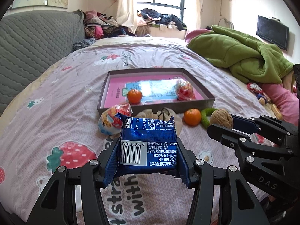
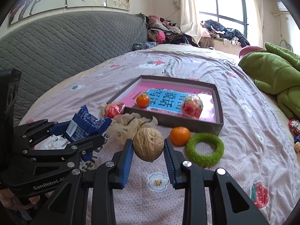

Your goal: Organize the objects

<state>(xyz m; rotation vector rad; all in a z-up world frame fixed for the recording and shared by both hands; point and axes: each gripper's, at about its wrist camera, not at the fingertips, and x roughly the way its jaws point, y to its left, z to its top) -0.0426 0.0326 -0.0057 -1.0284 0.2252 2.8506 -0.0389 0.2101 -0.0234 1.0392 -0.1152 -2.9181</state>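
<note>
My left gripper is shut on a blue snack packet, held above the bed; the same packet shows in the right wrist view at the left. My right gripper is shut on a walnut, also seen at the right as the walnut. Ahead lies a shallow grey box with a pink book inside, holding a tangerine and a red wrapped snack. In front of the box lie another tangerine, a green knitted ring, a red-and-white snack bag and a beige crumpled cloth.
The bed has a pink strawberry-print sheet. A green blanket is heaped at the right, a grey quilted headboard stands at the left, and clothes are piled by the window. Small wrapped sweets lie at the right.
</note>
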